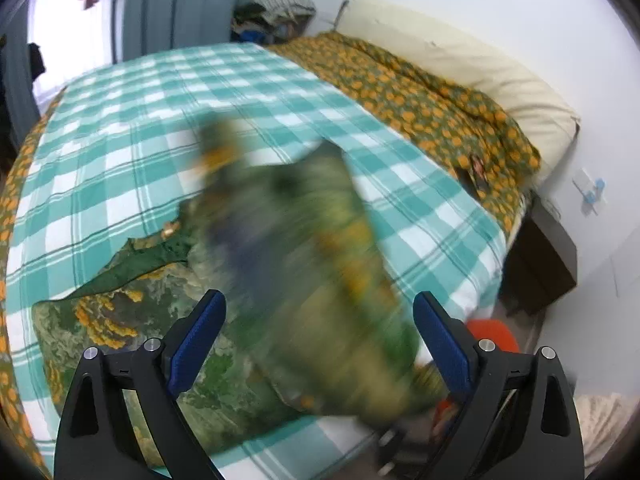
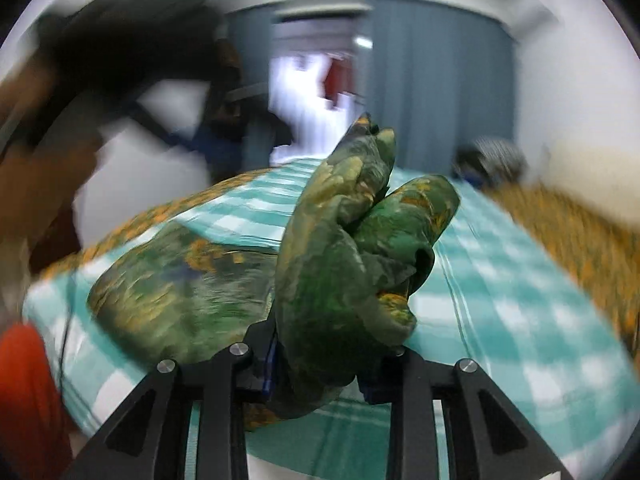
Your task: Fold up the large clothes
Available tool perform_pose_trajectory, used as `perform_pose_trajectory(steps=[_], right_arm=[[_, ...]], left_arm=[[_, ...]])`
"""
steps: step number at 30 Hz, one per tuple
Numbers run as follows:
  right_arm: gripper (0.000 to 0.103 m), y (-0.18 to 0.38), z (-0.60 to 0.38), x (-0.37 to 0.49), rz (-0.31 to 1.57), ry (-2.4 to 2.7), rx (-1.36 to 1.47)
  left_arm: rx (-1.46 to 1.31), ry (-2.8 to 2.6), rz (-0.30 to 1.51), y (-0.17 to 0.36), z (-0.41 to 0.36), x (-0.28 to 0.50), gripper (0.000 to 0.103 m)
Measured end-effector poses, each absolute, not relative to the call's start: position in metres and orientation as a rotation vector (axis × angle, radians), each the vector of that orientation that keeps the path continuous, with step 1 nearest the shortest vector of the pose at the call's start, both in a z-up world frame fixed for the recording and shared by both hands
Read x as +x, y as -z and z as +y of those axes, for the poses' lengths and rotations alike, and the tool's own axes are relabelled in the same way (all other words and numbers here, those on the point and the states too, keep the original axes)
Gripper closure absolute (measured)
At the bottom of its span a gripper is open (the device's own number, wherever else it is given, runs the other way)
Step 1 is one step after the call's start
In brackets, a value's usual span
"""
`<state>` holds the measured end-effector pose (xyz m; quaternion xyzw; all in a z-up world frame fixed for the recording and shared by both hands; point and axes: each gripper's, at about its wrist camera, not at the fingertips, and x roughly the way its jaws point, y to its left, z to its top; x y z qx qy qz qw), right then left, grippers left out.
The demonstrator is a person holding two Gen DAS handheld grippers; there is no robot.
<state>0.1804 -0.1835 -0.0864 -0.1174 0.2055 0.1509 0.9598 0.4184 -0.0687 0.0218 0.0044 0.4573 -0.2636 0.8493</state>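
**Green garment mid-fold, right tool carrying the bunch**

Green and orange cloth is filling the middle of the left wrist view. The garment (image 1: 120,320) is lying partly flat on the checked sheet (image 1: 200,100) of the bed, near its front edge, while a raised part of it is smearing into blur between the camera and the sheet. The left tool (image 1: 318,344) is standing wide, its blue pads (image 1: 196,344) well apart and gripping nothing; the blurred cloth is passing in front of the gap, and whether it is touching a pad cannot be told. An orange-patterned quilt (image 1: 420,100) is lying along the far side, with a cream pillow (image 1: 500,72) against the wall.

Turning to the right wrist view, the right tool (image 2: 320,376) is pinching a thick bunch of the garment (image 2: 344,264), which is standing up out of the narrow jaws in sharp focus. The rest of the garment is trailing down to the left onto the sheet (image 2: 520,320). The room behind is blurring heavily, which suggests the tool is swinging.

Judging by this, the step in hand is carrying one end of the garment over for a fold, and the task is looking only partly done, since the cloth is rumpled. The next move is calling for the bunch to be laid flat over the resting part, edges matched, while the free left tool is pinning or smoothing the lower layer.
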Motion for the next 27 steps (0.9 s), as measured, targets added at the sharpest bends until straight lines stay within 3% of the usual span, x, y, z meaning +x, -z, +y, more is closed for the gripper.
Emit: perform_pose_trajectory(steps=[9, 10, 11, 13, 15, 18, 23, 27], right_arm=[[0.074, 0.094, -0.133, 0.152, 0.351, -0.404, -0.482], [0.074, 0.096, -0.130, 0.149, 0.350, -0.413, -0.496], [0.074, 0.099, -0.129, 0.147, 0.351, -0.417, -0.502], [0.074, 0.103, -0.130, 0.145, 0.360, -0.426, -0.500], [0.071, 0.102, -0.133, 0.151, 0.381, -0.427, -0.469], [0.052, 0.093, -0.146, 0.153, 0.428, -0.507, -0.326], [0.050, 0.089, -0.181, 0.174, 0.556, -0.582, -0.036], [0.075, 0.095, -0.182, 0.214, 0.665, -0.574, 0.055]], left_arm=[[0.205, 0.307, 1.061, 0.027, -0.064, 0.420, 0.006], [0.192, 0.298, 1.068, 0.032, -0.062, 0.421, 0.012], [0.179, 0.301, 1.069, 0.035, -0.060, 0.423, 0.034], [0.139, 0.314, 1.088, 0.038, -0.056, 0.427, 0.059], [0.090, 0.323, 1.100, 0.039, -0.045, 0.431, 0.068], [0.066, 0.323, 1.085, 0.033, -0.017, 0.435, 0.070], [-0.038, 0.310, 1.073, 0.036, 0.061, 0.439, 0.070], [-0.134, 0.285, 1.076, 0.055, 0.116, 0.437, 0.070]])
